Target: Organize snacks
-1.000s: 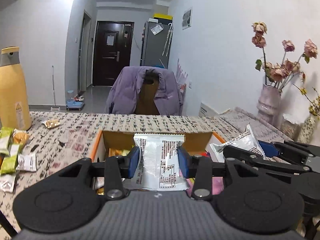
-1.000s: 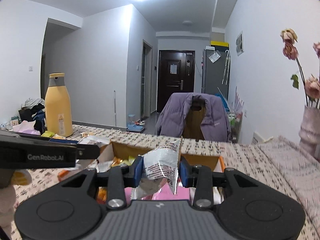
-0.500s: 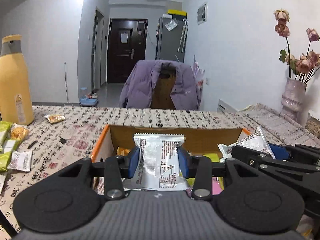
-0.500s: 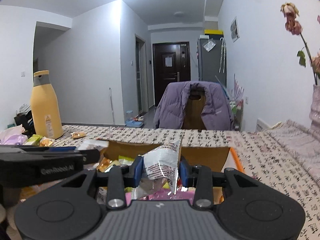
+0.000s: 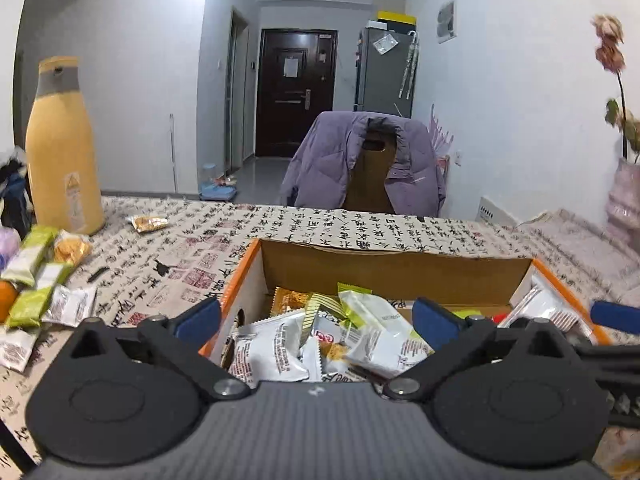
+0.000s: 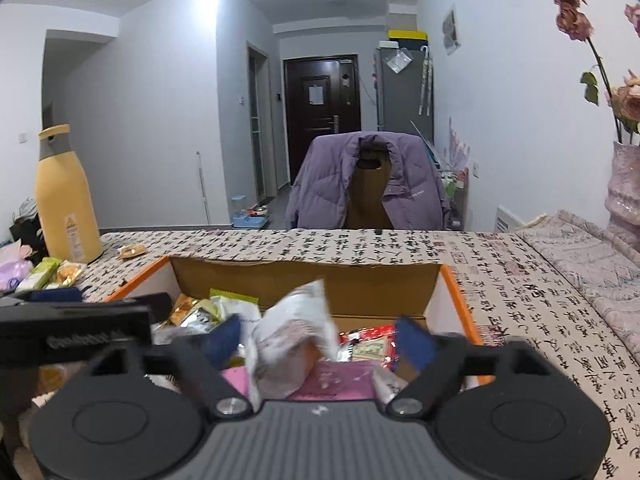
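Note:
An orange-rimmed cardboard box (image 5: 392, 276) holds several snack packets. My left gripper (image 5: 316, 316) hangs over its near left part, its jaws opening with nothing pressed between them. A silver packet (image 5: 272, 354) lies on the pile below. My right gripper (image 6: 318, 338) is over the same box (image 6: 304, 280), its jaws opening too. A crumpled white packet (image 6: 296, 332) sits blurred between its pads, touching neither. One of the right gripper's fingers (image 5: 612, 314) shows at the right edge of the left wrist view.
Loose green and silver snacks (image 5: 36, 276) lie on the patterned tablecloth left of the box, beside a tall yellow bottle (image 5: 62, 148). A small gold packet (image 5: 148, 223) lies farther back. A vase (image 6: 626, 196) stands at the right. A chair with a purple jacket (image 5: 364, 164) is behind the table.
Both grippers spread wide. The left one's silver packet dropped onto the pile in the box. The right one's white packet came loose and is falling. Both had moved forward and lower over the box.

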Demonstrator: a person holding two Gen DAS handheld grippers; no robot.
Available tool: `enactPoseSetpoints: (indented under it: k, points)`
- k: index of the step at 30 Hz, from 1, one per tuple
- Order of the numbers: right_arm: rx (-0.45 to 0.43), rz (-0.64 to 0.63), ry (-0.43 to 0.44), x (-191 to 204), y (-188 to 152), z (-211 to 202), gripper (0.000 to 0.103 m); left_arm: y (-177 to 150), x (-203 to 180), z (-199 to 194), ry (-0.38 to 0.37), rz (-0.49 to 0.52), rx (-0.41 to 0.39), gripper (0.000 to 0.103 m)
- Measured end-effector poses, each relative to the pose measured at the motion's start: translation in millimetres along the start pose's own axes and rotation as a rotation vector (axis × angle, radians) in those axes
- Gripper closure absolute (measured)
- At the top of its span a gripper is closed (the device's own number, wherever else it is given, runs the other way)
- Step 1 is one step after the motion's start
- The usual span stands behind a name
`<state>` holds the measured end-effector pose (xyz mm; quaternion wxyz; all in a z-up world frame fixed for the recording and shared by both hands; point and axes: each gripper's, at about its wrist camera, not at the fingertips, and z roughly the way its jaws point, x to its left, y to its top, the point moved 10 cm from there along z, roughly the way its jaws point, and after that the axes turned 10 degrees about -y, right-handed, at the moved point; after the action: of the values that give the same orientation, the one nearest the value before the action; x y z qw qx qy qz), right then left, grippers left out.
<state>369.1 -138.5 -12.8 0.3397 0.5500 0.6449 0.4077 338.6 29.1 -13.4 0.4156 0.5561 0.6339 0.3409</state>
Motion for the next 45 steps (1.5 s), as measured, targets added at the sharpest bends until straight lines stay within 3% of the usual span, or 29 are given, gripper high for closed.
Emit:
enactPoseSetpoints:
  k: [12, 23, 35, 45]
  points:
    - [0.024, 0.012, -0.085, -25, -8, -16, 0.000, -2, -3, -17, 0.010, 0.042, 0.001, 0.000]
    - [0.015, -0.015, -0.061, -22, -22, -63, 0.000, -12, 0, -67, -0.024, 0.023, -0.021, 0.000]
    - [0.002, -0.080, -0.025, -9, -64, -147, 0.000, -55, -4, -147, -0.100, 0.032, -0.023, 0.000]
    - [0.039, -0.048, -0.015, -16, -94, -169, 0.000, -87, -11, -175, -0.112, 0.058, 0.001, 0.000]
